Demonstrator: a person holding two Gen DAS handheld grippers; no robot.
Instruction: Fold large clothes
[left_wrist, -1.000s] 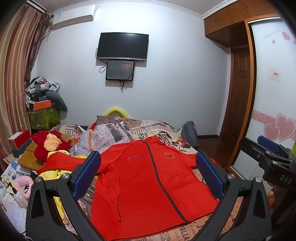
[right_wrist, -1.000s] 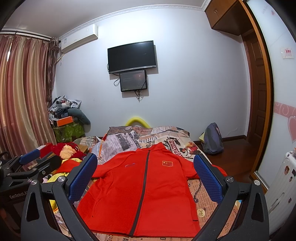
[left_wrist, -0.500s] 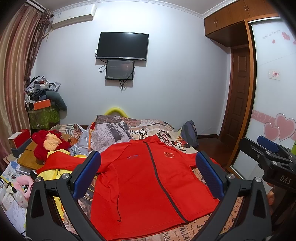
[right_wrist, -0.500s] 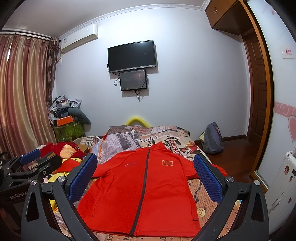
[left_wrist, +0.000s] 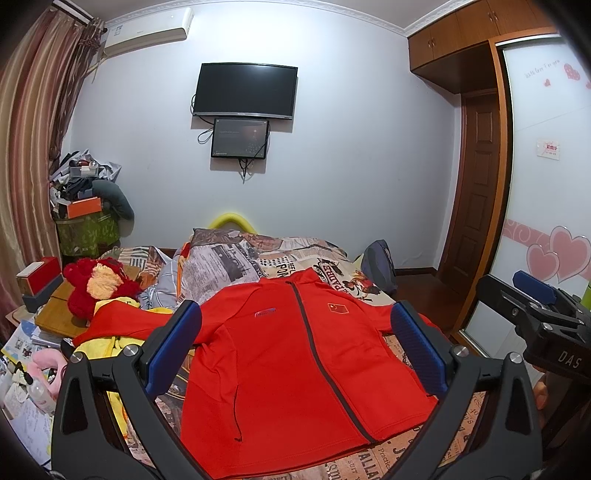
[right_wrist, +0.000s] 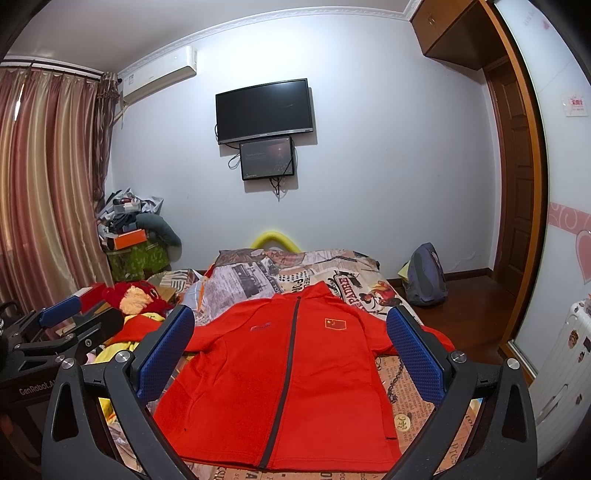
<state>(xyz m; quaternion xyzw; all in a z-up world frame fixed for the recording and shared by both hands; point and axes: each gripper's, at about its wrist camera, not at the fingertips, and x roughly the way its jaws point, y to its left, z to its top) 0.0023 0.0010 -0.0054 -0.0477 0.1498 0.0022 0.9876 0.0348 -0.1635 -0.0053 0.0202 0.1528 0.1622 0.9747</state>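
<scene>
A red zip-up jacket (left_wrist: 295, 373) lies flat and face up on the bed, its sleeves spread to both sides; it shows too in the right wrist view (right_wrist: 284, 380). My left gripper (left_wrist: 295, 343) hovers above the jacket's near hem, open, with nothing between its blue pads. My right gripper (right_wrist: 291, 347) also hangs open and empty over the jacket. The right gripper's side (left_wrist: 535, 314) shows at the right edge of the left wrist view. In the right wrist view the left gripper's side (right_wrist: 62, 328) sits at the left edge.
The bed carries a newspaper-print cover (right_wrist: 295, 266). A red plush toy (left_wrist: 99, 284) and yellow cloth (left_wrist: 110, 343) lie left of the jacket. Clutter and boxes (left_wrist: 85, 206) stand by the curtain. A backpack (right_wrist: 424, 275) rests on the floor at the right, near a wooden door (left_wrist: 476, 192).
</scene>
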